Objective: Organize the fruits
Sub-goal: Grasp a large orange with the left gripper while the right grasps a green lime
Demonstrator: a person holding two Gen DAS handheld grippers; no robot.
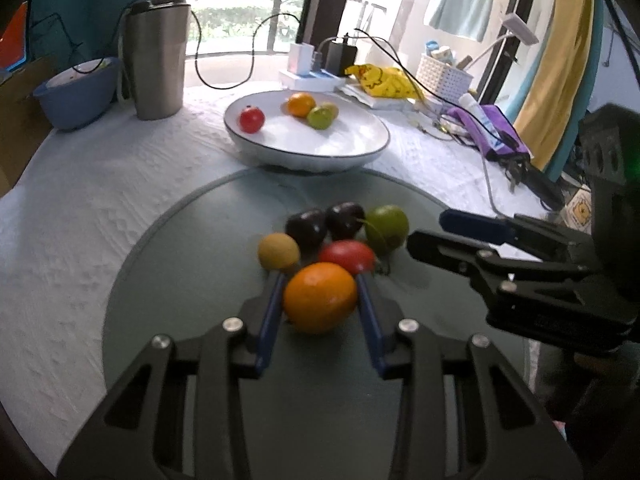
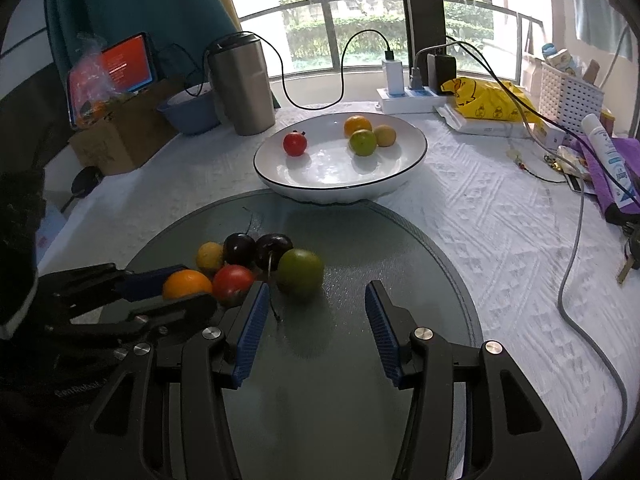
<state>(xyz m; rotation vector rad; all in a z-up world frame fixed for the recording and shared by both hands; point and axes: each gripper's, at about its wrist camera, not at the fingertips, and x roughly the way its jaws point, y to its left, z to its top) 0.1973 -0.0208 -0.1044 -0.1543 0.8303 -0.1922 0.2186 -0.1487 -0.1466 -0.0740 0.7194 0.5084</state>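
My left gripper (image 1: 320, 284) is shut on an orange fruit (image 1: 320, 297) on the round glass board (image 1: 192, 280). Behind it lie a red tomato (image 1: 347, 255), a yellow fruit (image 1: 278, 251), two dark cherries (image 1: 324, 224) and a green fruit (image 1: 387, 225). The white plate (image 1: 352, 142) beyond holds a red tomato (image 1: 252, 119), an orange (image 1: 301, 104) and a green fruit (image 1: 321, 117). My right gripper (image 2: 314, 300) is open and empty, just right of the green fruit (image 2: 301, 271). In the right wrist view the left gripper (image 2: 176, 288) holds the orange (image 2: 187, 283).
A steel tumbler (image 1: 156, 60) and a blue bowl (image 1: 78, 92) stand at the back left. A power strip (image 2: 412, 94), yellow bag (image 2: 492, 100), white basket (image 2: 568, 96) and cables (image 2: 580, 248) lie at the back and right. A cardboard box (image 2: 116, 140) is at the left.
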